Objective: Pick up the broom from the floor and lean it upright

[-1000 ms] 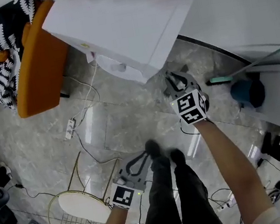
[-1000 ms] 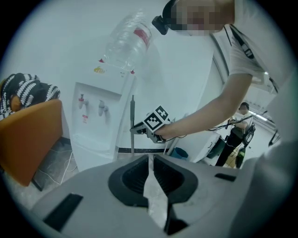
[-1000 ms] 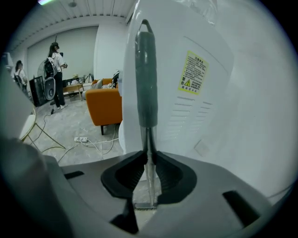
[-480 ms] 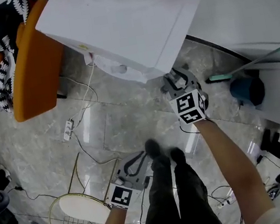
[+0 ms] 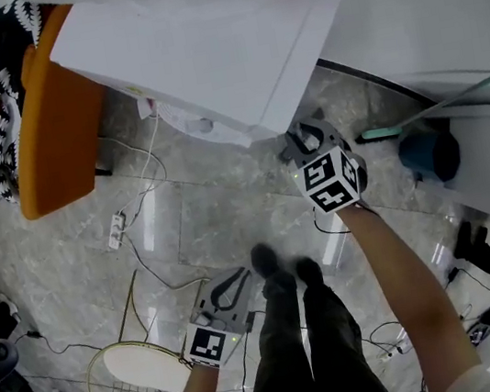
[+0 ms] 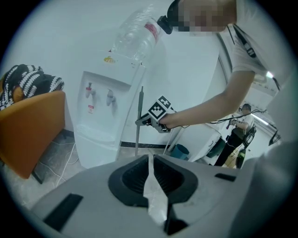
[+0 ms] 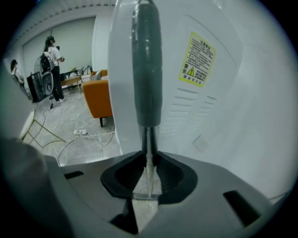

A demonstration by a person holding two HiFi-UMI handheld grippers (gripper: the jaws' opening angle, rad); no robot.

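Observation:
The broom's grey handle (image 7: 147,65) stands upright against the white water dispenser (image 7: 209,107). My right gripper (image 7: 148,160) is shut on the thin shaft just under the grip; its jaws have just been closing with the shaft between them. From the left gripper view the broom handle (image 6: 138,120) rises beside the water dispenser (image 6: 100,122), with the right gripper (image 6: 145,122) on it. In the head view the right gripper (image 5: 306,136) sits at the dispenser's corner (image 5: 250,87). My left gripper (image 5: 234,285) hangs lower near my legs, shut and holding nothing; its jaws (image 6: 150,160) meet.
An orange chair (image 5: 49,111) with a black-and-white cloth stands at the left. A power strip (image 5: 118,226) and cables lie on the floor. A gold wire basket (image 5: 132,381) is at the lower left. A teal bin (image 5: 424,156) and a teal-headed tool (image 5: 382,133) are at the right.
The left gripper has sunk a little toward the floor. The right gripper stays at the dispenser's corner with the broom handle.

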